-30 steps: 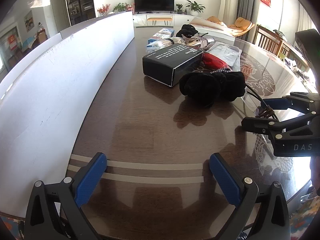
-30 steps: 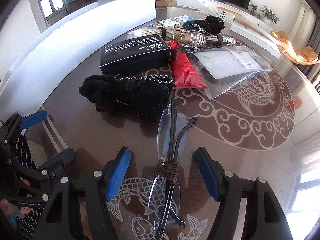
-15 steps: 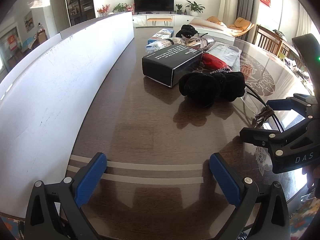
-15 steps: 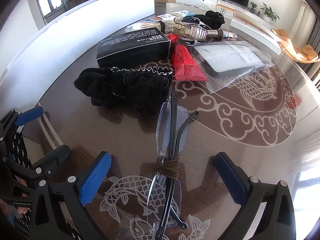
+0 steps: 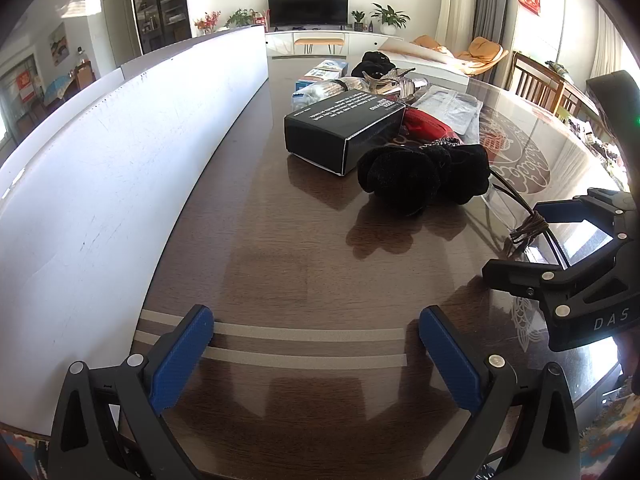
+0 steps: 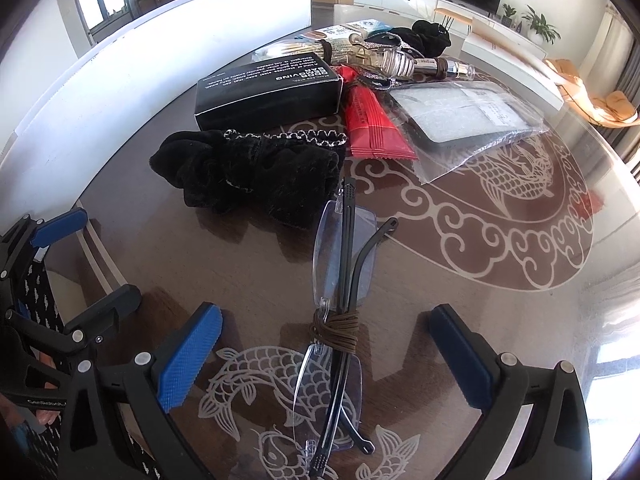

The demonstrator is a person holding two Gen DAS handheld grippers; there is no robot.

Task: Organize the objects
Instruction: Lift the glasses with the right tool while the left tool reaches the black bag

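A pair of rimless glasses (image 6: 340, 272), folded and tied with a brown cord (image 6: 336, 330), lies on the glass-topped table (image 6: 460, 280). My right gripper (image 6: 326, 320) stands wide open over them, one blue pad on each side, neither touching. In the left wrist view the same glasses (image 5: 528, 228) sit between the right gripper's fingers (image 5: 532, 236). My left gripper (image 5: 315, 320) is open above bare table near the front edge, with nothing between its pads.
Just beyond the glasses lies a black velvet scrunchie (image 6: 256, 172), then a black box (image 6: 268, 88), red packets (image 6: 372, 128) and a clear bag (image 6: 468, 116). Bottles and small items (image 6: 400, 60) crowd the far end. A white board (image 5: 120, 160) walls the left side.
The right gripper's jaws have spread much wider around the glasses, which stay flat on the table. The left gripper has not moved.
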